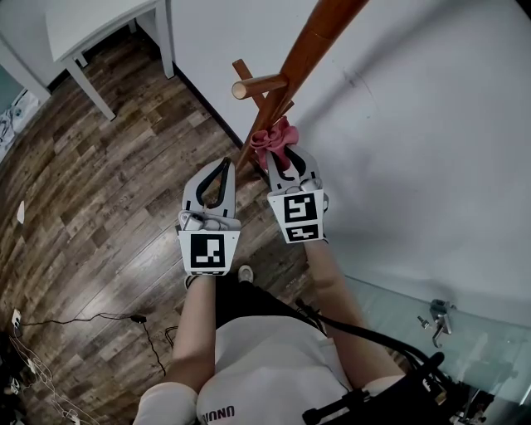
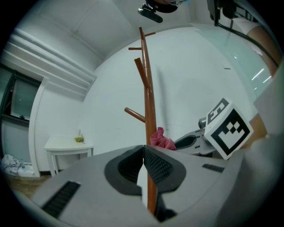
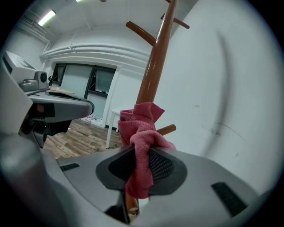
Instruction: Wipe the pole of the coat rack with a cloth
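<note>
1. White wall point(image 1: 431, 124), behind the rack.
2. Wood-plank floor point(image 1: 99, 166), with a thin dark cable point(image 1: 108, 317) lying loose across it.
3. Person point(image 1: 265, 365), standing, light top, one gripper in each hand.
4. Coat rack pole point(image 1: 311, 46), brown wood, upright just before the wall, with a short peg point(image 1: 257, 85) branching off it above the grippers.
5. White table point(image 1: 91, 25), standing well apart from the rack against the wall; a small green item point(image 2: 79, 139), too small to identify, sat on its top.
6. Left gripper point(image 1: 224, 163), held near the pole, beside the right one; its jaws were closed tip to tip with nothing between them.
7. Right gripper point(image 3: 141, 155), jaws clamped on the cloth.
8. Pink cloth point(image 3: 140, 128), bunched, its upper folds lying against the pole below the peg, the lower end hanging between the pads.
</note>
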A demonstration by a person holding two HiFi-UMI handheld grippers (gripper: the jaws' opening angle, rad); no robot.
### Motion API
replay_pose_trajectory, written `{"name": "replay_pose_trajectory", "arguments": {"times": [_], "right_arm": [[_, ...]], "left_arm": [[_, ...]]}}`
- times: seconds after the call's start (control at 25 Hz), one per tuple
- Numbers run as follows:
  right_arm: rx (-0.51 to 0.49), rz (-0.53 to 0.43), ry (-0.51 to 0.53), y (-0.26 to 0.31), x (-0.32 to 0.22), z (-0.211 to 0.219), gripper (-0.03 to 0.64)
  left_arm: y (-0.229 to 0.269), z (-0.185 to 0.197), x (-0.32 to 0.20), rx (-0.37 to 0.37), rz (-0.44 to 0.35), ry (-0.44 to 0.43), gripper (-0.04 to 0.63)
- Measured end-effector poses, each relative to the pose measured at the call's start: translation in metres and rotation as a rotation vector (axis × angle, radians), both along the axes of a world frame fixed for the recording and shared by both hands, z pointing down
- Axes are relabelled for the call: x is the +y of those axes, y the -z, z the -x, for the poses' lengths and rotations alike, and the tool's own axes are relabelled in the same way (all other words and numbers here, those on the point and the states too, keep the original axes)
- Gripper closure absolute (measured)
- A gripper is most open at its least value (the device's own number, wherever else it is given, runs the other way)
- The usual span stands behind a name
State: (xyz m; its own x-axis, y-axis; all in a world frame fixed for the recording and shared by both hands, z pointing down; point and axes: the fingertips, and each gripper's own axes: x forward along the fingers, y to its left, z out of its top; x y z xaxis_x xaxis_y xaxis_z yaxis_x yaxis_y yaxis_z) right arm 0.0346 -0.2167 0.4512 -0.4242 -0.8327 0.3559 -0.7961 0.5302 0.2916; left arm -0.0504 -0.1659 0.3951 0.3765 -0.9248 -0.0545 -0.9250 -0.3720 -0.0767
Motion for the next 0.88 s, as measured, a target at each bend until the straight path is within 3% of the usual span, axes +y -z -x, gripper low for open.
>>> {"name": "replay_pose_trajectory", "arguments": {"times": [0.32,0.6,0.88], "right_arm": [[0.059,0.024,0.0,-0.015,0.001,-0.003,0.532],[0.079,0.04,0.009,-0.024,0.0,-0.002,0.531],[0.103,0.059,0.012,-0.033,0.0,-0.003,0.531]], "left_arm": [[-0.012,0.0,0.003,-0.02,0.056,-0.003,0.58],[-0.007,0.001,0.0,0.019,0.016,0.009,0.58],[-0.017,0.001,0.002,-0.021,0.063,0.0,0.578]]}}
